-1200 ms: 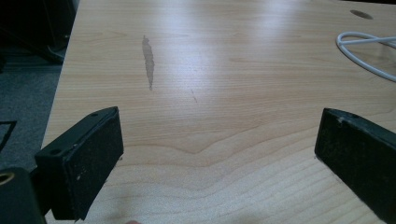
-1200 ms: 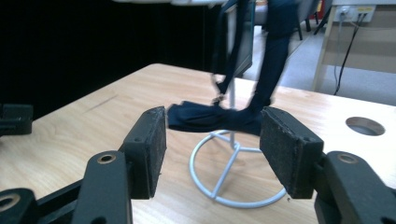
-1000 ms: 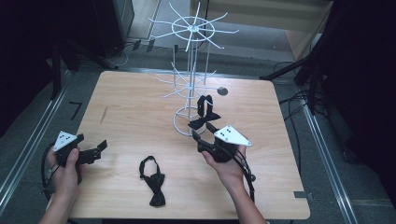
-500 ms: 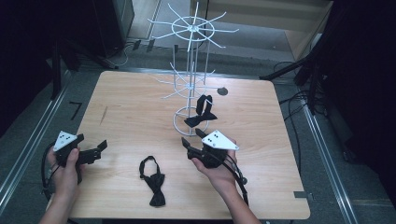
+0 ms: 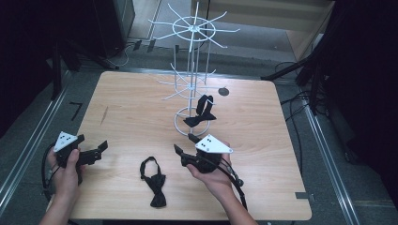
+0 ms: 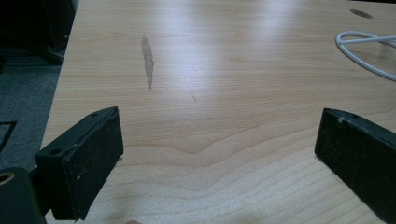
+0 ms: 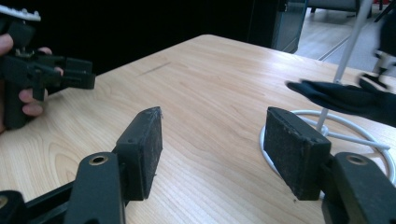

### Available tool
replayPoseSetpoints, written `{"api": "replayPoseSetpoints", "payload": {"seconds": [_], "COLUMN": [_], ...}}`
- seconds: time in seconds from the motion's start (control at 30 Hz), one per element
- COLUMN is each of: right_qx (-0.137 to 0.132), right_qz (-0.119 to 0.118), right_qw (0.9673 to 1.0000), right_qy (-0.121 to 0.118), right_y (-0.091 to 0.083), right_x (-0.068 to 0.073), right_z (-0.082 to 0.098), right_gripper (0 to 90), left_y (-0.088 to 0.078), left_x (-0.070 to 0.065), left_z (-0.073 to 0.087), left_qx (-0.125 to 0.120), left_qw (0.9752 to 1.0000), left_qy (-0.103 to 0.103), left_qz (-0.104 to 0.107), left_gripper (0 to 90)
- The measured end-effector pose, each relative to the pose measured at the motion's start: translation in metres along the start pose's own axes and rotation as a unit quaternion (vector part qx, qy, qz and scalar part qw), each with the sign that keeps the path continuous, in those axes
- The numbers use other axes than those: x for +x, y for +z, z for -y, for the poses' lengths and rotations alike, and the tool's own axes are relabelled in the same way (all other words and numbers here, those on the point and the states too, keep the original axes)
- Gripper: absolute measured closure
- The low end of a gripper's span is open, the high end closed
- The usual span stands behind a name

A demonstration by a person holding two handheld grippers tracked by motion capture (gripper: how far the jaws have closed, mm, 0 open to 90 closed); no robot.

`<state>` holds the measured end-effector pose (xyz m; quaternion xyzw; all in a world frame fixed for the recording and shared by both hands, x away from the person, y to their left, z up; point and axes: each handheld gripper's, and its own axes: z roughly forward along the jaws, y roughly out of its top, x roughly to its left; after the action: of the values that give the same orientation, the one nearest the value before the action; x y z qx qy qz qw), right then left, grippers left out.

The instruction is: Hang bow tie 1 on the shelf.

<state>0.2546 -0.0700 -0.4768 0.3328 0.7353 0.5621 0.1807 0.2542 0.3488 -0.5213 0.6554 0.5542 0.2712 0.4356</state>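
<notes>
On the light wooden table [image 5: 131, 108], one white wire display rack with spoked tiers [image 5: 191, 84] is standing toward the far middle, its ring base resting on the wood. Two black fabric bow ties are lying in sight: one is hanging low on the rack [image 5: 201, 112], just above the ring base, and the other bow tie [image 5: 154, 180] is lying flat on the near part of the table, between the two hands.

Two black hand-held grippers are hovering over the near edge. The left gripper [image 5: 102, 147] is sitting at the near left corner with its jaws standing wide apart and nothing between them. The right gripper [image 5: 184, 144] is pointing across the table just in front of the rack's base, near the hanging tie; its jaws have just been opening and are standing wide, holding nothing.

The tabletop is showing one dark round hole [image 5: 224, 92] and one grey streak [image 6: 148, 60]. Around the table, grey floor, dark equipment and cables are lying in shadow.
</notes>
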Motion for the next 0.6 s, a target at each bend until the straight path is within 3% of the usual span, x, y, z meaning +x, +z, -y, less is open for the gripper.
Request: {"api": "replayPoseSetpoints", "payload": {"seconds": [0.3, 0.4, 0.6], "right_qx": [0.007, 0.006, 0.010], "right_qz": [-0.004, 0.003, -0.007], "right_qw": [1.0000, 1.0000, 0.9999], "right_qy": [0.005, -0.007, -0.008], "right_y": [0.009, 0.012, 0.015], "right_x": [0.009, 0.012, 0.017], "right_z": [0.006, 0.009, 0.012], "right_gripper": [40.5, 41.5, 40.1], "left_y": [0.000, 0.000, 0.000], "left_x": [0.000, 0.000, 0.000], "left_z": [0.000, 0.000, 0.000], "left_qx": [0.000, 0.000, 0.000], "left_qw": [1.0000, 1.0000, 1.0000], "left_qy": [0.000, 0.000, 0.000], "left_qz": [0.000, 0.000, 0.000], "left_gripper": [1.6, 1.6, 1.5]}}
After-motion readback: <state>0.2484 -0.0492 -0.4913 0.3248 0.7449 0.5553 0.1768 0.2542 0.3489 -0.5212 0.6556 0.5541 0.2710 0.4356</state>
